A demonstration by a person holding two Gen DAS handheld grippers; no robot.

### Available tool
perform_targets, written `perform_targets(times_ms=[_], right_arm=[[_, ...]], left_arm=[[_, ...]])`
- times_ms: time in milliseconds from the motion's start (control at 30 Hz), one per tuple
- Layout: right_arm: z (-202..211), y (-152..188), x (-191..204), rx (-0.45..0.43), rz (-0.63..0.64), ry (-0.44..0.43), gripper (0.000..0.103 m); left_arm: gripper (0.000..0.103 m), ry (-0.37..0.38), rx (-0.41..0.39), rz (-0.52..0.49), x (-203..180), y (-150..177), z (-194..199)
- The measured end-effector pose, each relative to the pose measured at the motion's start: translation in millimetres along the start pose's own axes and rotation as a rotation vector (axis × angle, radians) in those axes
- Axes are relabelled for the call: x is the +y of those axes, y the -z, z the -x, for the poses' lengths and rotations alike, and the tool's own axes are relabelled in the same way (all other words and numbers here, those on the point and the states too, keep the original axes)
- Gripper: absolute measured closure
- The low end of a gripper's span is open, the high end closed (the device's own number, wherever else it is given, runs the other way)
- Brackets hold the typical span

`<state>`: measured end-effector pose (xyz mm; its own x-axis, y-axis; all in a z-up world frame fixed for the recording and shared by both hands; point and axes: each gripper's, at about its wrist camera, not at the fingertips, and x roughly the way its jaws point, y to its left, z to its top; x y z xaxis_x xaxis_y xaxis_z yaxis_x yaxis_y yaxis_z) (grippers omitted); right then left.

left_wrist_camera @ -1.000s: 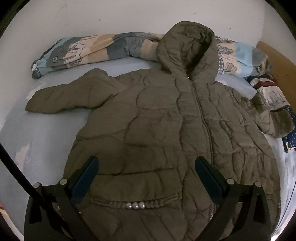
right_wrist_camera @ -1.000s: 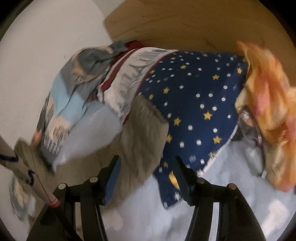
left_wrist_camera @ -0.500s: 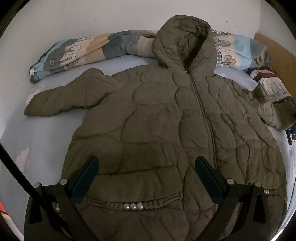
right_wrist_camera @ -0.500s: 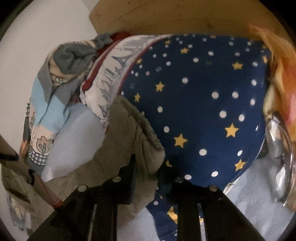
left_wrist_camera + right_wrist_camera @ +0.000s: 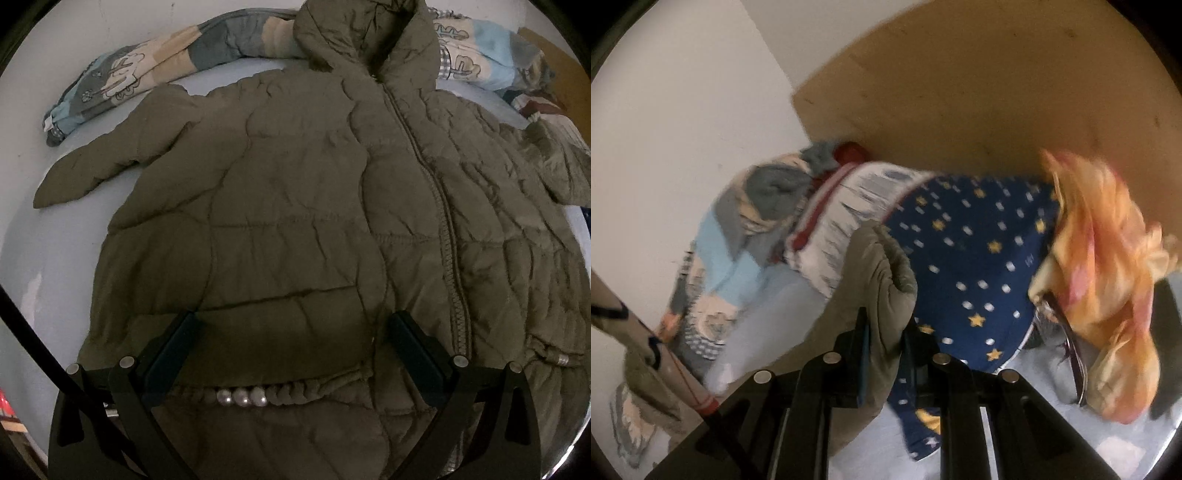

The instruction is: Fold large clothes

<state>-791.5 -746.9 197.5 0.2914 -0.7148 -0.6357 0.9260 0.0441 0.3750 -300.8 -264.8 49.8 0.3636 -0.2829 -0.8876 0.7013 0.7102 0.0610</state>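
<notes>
The coat (image 5: 295, 206) is lying flat, still unfolded, filling the frame's middle. The right gripper (image 5: 886, 332) is clamping its sleeve cuff (image 5: 882, 280); the left gripper (image 5: 291, 350) is hovering, jaws apart.

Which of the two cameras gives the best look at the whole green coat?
The left wrist view: the coat lies spread flat, hood, zipper and both sleeves visible. The right wrist view shows only one sleeve cuff, pinched in the right gripper jaws.
</notes>
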Motion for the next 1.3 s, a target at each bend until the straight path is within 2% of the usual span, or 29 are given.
perform_targets(times_ms=[267,400,533,700,867,1067,1300], right_arm=[[69,-10,93,-0.04,0.104,-0.139,0.086],[102,0,154,-0.042,0.162,-0.226,0.086],[128,25,217,-0.028,0.223,-0.325,0.086],[148,79,302,0.022,0.328,-0.433,0.086],[139,150,374,0.094,0.441,-0.485,0.087],[89,265,432,0.224,0.528,-0.532,0.087],[20,395,469,0.408,0.565,-0.498,0.087]], left_arm=[[0.0,0.019,-0.136,0.024,16,-13,42],[0.0,0.004,-0.22,0.046,37,-22,66],[0.0,-0.017,-0.306,0.083,67,-28,92],[0.0,-0.013,-0.325,0.175,108,-26,103],[0.0,-0.012,-0.311,0.227,134,-26,101],[0.0,-0.002,-0.286,0.269,150,-26,95],[0.0,0.021,-0.256,0.292,158,-27,88]])
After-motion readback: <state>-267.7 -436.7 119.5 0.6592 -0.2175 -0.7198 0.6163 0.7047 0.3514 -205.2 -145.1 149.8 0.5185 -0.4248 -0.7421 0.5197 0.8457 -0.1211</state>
